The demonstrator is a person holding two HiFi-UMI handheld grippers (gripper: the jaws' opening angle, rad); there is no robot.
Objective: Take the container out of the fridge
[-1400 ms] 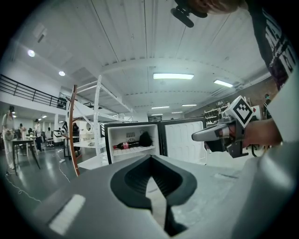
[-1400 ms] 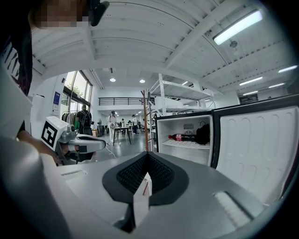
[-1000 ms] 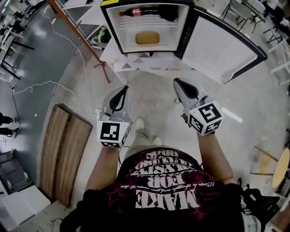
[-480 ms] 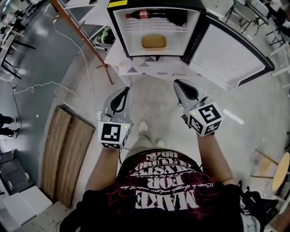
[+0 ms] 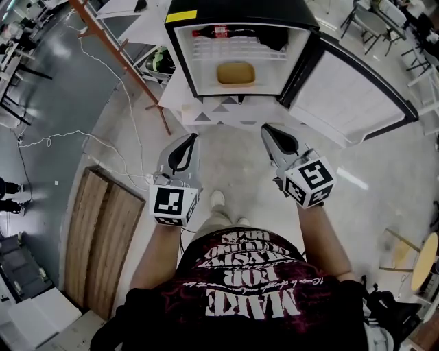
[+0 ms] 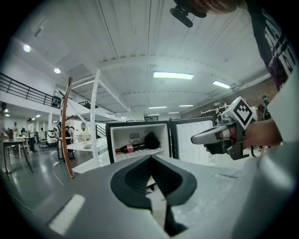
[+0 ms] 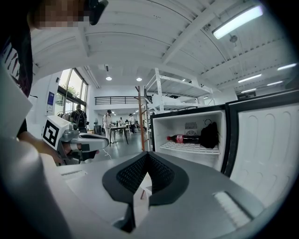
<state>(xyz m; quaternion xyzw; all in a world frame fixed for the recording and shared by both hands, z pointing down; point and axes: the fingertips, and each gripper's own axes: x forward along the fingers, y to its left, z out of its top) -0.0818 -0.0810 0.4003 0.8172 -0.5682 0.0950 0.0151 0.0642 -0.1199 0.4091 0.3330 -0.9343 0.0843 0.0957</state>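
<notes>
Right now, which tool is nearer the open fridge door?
Right. The right tool sits short of the door, just to its left in the head view; the left tool is farther left.

1. One fridge (image 5: 241,12) stood there, with one door (image 5: 346,89) swung open
2. One tan container (image 5: 235,73) sat on the lower shelf
3. One cola bottle (image 5: 218,31) lay on the upper shelf, and one dark object (image 5: 274,38) lay beside it
4. Two grippers were in view: one left gripper (image 5: 191,136) and one right gripper (image 5: 266,128)
5. Two marker cubes showed, one on the left (image 5: 173,203) and one on the right (image 5: 310,182)
6. Two wooden boards (image 5: 82,226) lay side by side on the floor
7. One orange post (image 5: 123,62) leaned by the fridge, and one white cable (image 5: 82,134) trailed across the floor
</notes>
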